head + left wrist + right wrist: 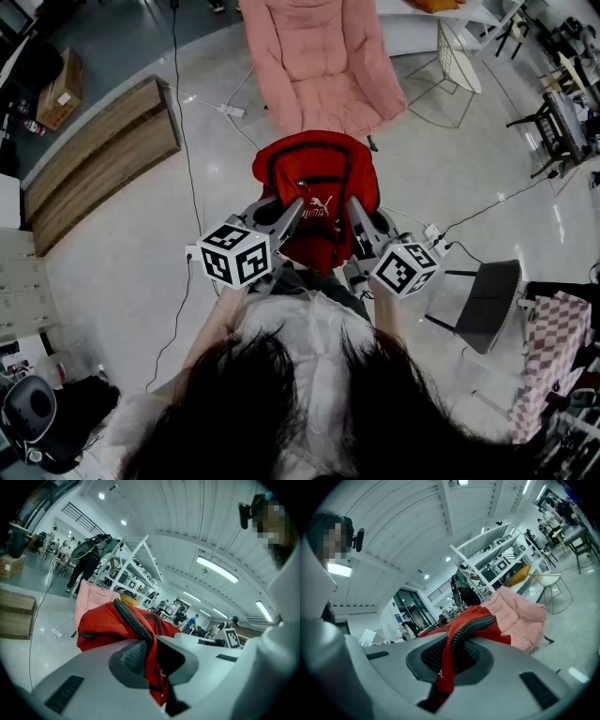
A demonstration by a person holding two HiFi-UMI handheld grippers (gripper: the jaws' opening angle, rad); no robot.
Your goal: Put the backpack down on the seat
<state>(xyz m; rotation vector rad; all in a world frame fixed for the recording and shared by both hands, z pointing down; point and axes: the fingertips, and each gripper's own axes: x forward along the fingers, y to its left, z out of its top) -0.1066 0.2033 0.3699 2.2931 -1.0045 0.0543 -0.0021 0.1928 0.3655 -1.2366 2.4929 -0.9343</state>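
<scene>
A red backpack [317,192] with black zips hangs in the air between my two grippers, in front of the person's body. My left gripper [292,214] is shut on its red fabric [151,660] at the left side. My right gripper [354,214] is shut on the fabric [446,660] at the right side. A pink padded seat [323,61] stands on the floor just beyond the backpack, also in the left gripper view [96,599] and the right gripper view [520,616]. The backpack is held above the floor, short of the seat.
A wooden bench [98,159] lies at the left. A white power strip [230,111] and cables run across the floor near the seat. A wire-frame chair [455,61] stands at the back right, a grey chair [483,300] at the right. Several people stand by shelves [89,557].
</scene>
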